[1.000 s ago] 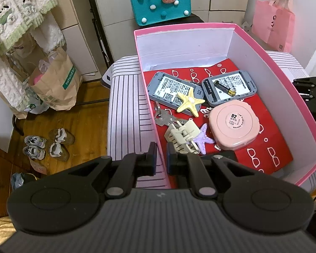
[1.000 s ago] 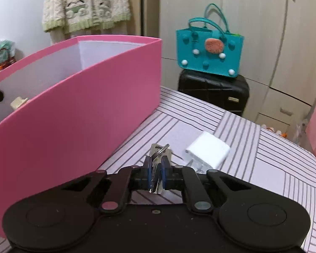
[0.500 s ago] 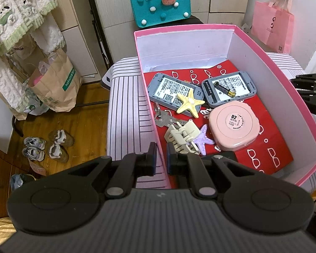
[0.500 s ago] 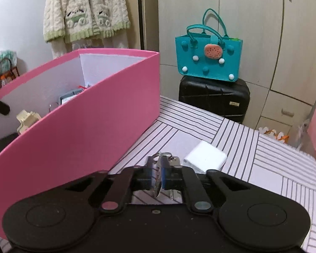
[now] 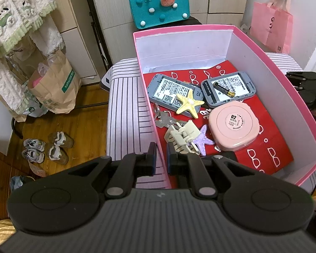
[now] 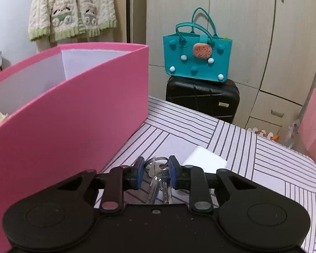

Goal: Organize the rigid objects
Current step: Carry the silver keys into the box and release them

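**Lin:** Keys lie between the two pads of the right gripper, on the striped cover outside the pink box; its jaws have just been opening, and the pads now stand apart from the bunch, so I would say it is released, not held.

**Omar:** And the box, is it already filled?

**Lin:** Mostly, yes; inside I see two grey devices, a battery, a yellow starfish, a purple starfish, a cream hair clip, a round pink case and another set of keys.

**Omar:** What is left outside?

**Lin:** The bunch of keys and a white block just beside it, maybe a charger; the view is too low to be sure.

**Omar:** The left gripper?

**Lin:** Closed on the near-left wall of the box, one finger on each side; it seems to steady it.
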`<action>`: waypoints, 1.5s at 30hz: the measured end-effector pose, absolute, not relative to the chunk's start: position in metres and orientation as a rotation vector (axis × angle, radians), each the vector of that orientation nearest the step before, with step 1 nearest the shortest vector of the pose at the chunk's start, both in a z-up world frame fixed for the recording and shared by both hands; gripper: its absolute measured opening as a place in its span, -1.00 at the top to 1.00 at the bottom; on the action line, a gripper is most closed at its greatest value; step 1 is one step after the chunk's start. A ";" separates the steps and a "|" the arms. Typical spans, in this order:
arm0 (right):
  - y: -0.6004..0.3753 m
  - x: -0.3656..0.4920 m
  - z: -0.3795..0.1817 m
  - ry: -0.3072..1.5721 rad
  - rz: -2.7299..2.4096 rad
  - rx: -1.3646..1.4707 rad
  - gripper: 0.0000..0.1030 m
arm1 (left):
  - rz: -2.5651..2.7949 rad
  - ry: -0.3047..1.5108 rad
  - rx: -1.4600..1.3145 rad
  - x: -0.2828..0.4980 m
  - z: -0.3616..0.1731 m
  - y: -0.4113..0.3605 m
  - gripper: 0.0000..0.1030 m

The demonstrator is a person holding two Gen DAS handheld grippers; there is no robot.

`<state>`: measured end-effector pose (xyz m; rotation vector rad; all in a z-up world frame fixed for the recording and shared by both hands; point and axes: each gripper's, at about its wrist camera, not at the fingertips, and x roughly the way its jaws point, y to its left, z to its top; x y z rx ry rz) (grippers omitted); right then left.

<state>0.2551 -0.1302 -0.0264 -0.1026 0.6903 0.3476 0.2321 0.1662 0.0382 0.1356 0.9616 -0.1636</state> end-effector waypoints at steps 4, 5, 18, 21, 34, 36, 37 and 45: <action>-0.134 0.251 -0.021 0.695 0.359 -0.083 0.45 | -0.167 0.960 0.130 0.233 0.037 0.166 0.83; -0.136 0.249 -0.018 0.693 0.365 -0.071 0.45 | -0.167 0.959 0.130 0.233 0.037 0.165 0.83; -0.146 0.214 0.077 0.631 0.475 -0.043 0.45 | -0.202 1.039 0.183 0.240 0.040 0.160 0.82; -0.144 0.204 0.104 0.596 0.526 -0.034 0.45 | -0.207 1.061 0.208 0.241 0.042 0.158 0.82; -0.095 0.186 0.106 0.698 0.852 0.024 0.45 | -0.188 1.090 0.234 0.236 0.049 0.154 0.84; -0.083 0.189 0.095 0.742 0.865 -0.001 0.45 | -0.183 1.095 0.228 0.235 0.050 0.154 0.85; -0.077 0.191 0.089 0.771 0.867 -0.009 0.45 | -0.179 1.097 0.225 0.235 0.050 0.154 0.85; -0.055 0.201 0.057 0.885 0.909 -0.040 0.42 | -0.149 1.074 0.205 0.228 0.054 0.154 0.87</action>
